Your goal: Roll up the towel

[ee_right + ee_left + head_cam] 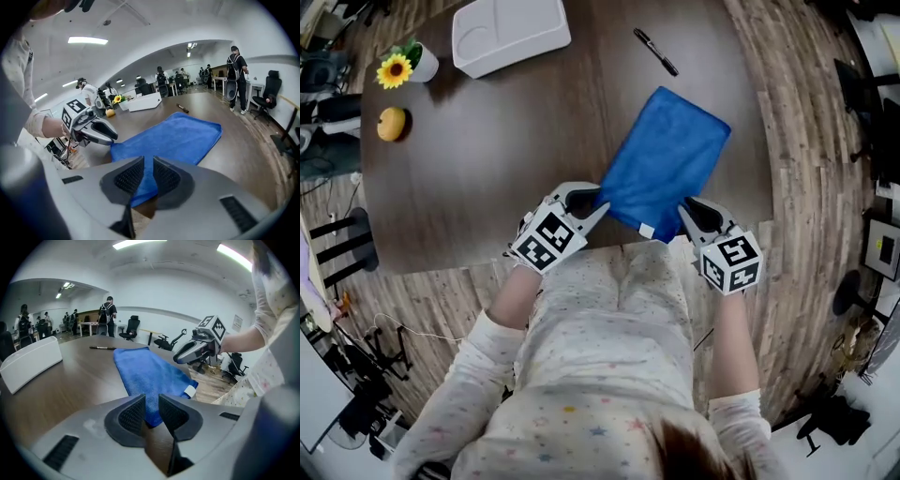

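Towel (667,164) lay flat on tabletop (487,169).
Left gripper (601,208) and right gripper (684,212) flanked its near edge, fingers (132,414) narrowly apart and empty, poised to pinch.

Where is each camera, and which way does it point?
Head view: on the person's head, steeply down onto the blue towel; left gripper, right gripper, arms, torso show.
Left gripper view: rides that gripper, along its jaws across the towel; right gripper and arm show.
Right gripper view: rides that gripper, along its jaws over the towel; left gripper shows.
All three share the towel.
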